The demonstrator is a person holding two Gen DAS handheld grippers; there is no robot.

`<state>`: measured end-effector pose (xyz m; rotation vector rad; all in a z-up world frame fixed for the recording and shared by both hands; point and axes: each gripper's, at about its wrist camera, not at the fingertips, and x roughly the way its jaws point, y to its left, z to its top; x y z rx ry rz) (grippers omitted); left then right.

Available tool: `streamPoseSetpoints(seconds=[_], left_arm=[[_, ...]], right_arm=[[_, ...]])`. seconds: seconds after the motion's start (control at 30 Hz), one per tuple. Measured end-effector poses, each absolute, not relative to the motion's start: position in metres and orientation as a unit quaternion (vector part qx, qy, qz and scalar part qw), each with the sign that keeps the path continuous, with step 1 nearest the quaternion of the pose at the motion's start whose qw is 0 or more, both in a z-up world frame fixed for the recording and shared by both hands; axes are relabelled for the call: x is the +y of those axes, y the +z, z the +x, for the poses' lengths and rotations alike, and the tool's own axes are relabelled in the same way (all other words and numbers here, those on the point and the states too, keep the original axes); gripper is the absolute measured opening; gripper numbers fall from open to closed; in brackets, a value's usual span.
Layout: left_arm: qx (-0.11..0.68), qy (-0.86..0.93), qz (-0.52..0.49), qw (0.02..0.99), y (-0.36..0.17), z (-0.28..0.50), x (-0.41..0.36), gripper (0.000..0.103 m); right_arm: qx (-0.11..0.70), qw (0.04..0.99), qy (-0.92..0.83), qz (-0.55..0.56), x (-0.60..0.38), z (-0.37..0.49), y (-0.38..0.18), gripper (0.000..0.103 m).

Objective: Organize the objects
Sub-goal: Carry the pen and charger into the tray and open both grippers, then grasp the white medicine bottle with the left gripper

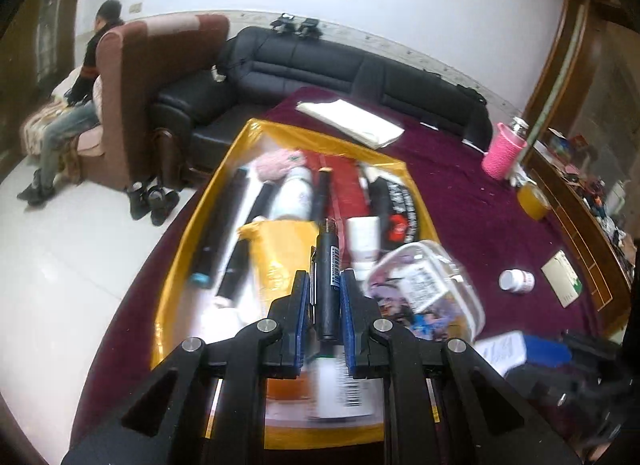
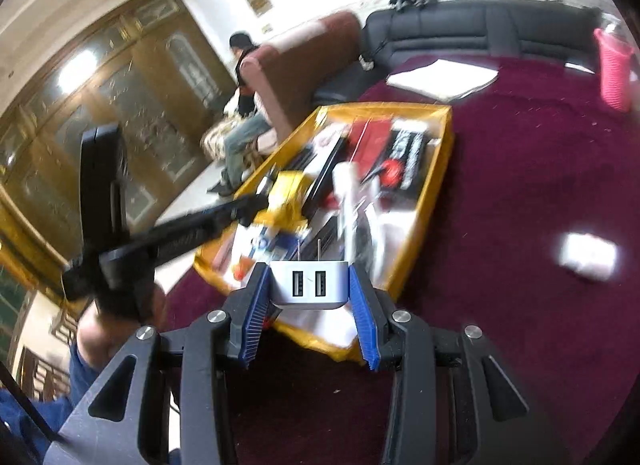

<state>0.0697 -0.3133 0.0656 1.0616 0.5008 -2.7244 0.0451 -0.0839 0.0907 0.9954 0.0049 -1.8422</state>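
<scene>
Sorting well under way: the left hand-held gripper [image 1: 325, 285] pinches a slim black pen [image 1: 329, 281] above the glossy yellow tray [image 1: 320, 141], already crowded with tubes, bottles and a clear pouch [image 1: 424, 289]. The right hand-held gripper [image 2: 311, 285] clamps a smooth white USB charger [image 2: 308, 285], prongs forward, near the tray's edge. A small white bottle [image 1: 516, 280] remains on the maroon velvet counter [image 1: 480, 201].

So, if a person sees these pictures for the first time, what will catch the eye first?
Probably the yellow tray, crowded with pens, tubes and packets, on the dark red tablecloth. Next, what each hand-held gripper holds above it: the left hand-held gripper clamps a black pen, and the right hand-held gripper grips a white USB charger with two ports facing the camera.
</scene>
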Motion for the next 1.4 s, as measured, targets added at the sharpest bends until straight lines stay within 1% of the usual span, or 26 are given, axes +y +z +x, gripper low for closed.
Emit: streamPoseSetpoints(seconds=[0.33, 0.53, 0.73, 0.83, 0.9, 0.97, 1.0, 1.13, 1.27, 1.4], left_arm=[[0.17, -0.909, 0.371, 0.086, 0.051, 0.067, -0.314, 0.013], [0.151, -0.908, 0.38, 0.092, 0.047, 0.065, -0.307, 0.013], [0.15, -0.906, 0.385, 0.095, 0.048, 0.064, -0.306, 0.015], [0.143, -0.907, 0.384, 0.096, 0.051, 0.064, -0.302, 0.02], [0.134, -0.909, 0.381, 0.098, 0.054, 0.065, -0.298, 0.034], [0.125, -0.912, 0.376, 0.103, 0.058, 0.066, -0.294, 0.043], [0.122, -0.914, 0.373, 0.105, 0.059, 0.067, -0.293, 0.045], [0.113, -0.917, 0.369, 0.104, 0.066, 0.069, -0.287, 0.045], [0.101, -0.918, 0.37, 0.103, 0.071, 0.067, -0.278, 0.045], [0.087, -0.919, 0.371, 0.099, 0.076, 0.066, -0.265, 0.045]], right_arm=[[0.03, 0.482, -0.761, 0.433, -0.104, 0.043, 0.052, 0.038], [0.023, 0.477, -0.765, 0.432, -0.103, 0.039, 0.051, 0.039], [0.005, 0.482, -0.764, 0.429, -0.092, 0.037, 0.061, 0.039], [-0.004, 0.483, -0.764, 0.428, -0.087, 0.035, 0.065, 0.04], [-0.011, 0.482, -0.765, 0.427, -0.083, 0.033, 0.066, 0.04], [-0.018, 0.482, -0.765, 0.427, -0.08, 0.029, 0.068, 0.04], [-0.022, 0.481, -0.766, 0.426, -0.078, 0.027, 0.069, 0.04], [-0.037, 0.477, -0.77, 0.422, -0.067, 0.022, 0.072, 0.041], [-0.057, 0.469, -0.776, 0.417, -0.049, 0.013, 0.075, 0.045], [-0.08, 0.455, -0.784, 0.415, -0.027, 0.0, 0.077, 0.046]])
